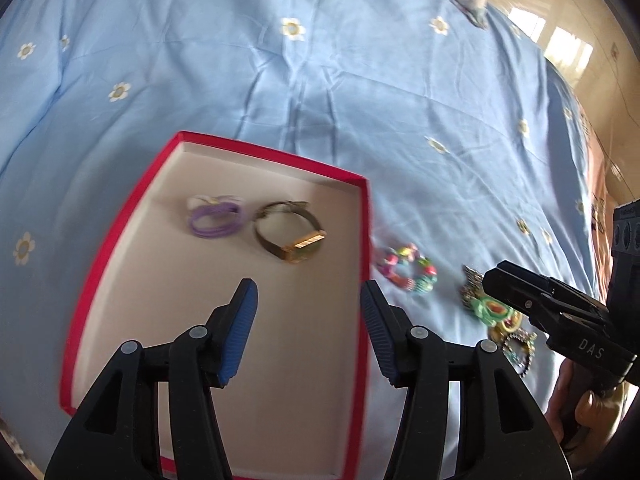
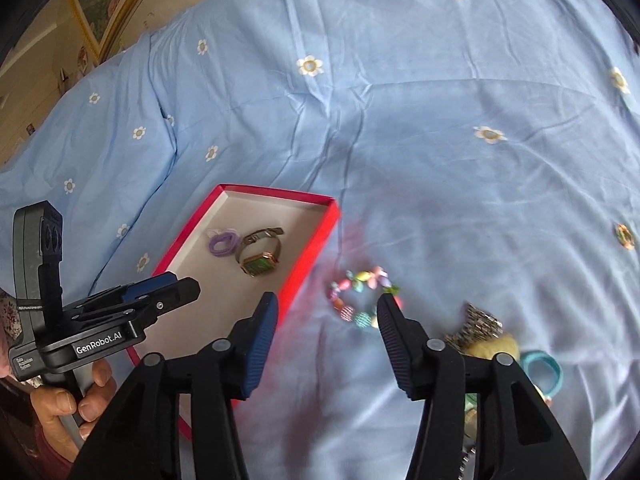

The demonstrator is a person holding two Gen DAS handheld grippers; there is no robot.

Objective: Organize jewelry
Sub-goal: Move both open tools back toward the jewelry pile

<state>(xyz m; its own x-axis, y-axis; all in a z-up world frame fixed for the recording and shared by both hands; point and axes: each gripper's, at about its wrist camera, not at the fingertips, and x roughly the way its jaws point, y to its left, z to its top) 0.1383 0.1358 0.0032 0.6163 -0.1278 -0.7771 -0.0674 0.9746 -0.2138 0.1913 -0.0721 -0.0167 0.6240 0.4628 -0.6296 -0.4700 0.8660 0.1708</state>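
Note:
A red box [image 1: 362, 240] with a white inside lies on the blue bedsheet; it also shows in the right wrist view [image 2: 316, 248]. In it lie purple hair ties [image 1: 216, 220] [image 2: 222, 243] and a gold watch [image 1: 294, 236] [image 2: 260, 258]. A colourful bead bracelet [image 1: 406, 272] [image 2: 362, 298] lies on the sheet right of the box. My left gripper [image 1: 308, 292] is open and empty above the box's right half. My right gripper [image 2: 326, 304] is open and empty just short of the bracelet; it shows in the left wrist view [image 1: 486, 280] too.
A pile of more jewelry [image 1: 496, 312] lies right of the bracelet, with a metal chain piece [image 2: 480, 322], a yellow item [image 2: 496, 346] and a teal hair tie [image 2: 546, 372]. A small round trinket [image 2: 625, 236] lies far right. The bed edge and floor [image 1: 580, 40] are at the right.

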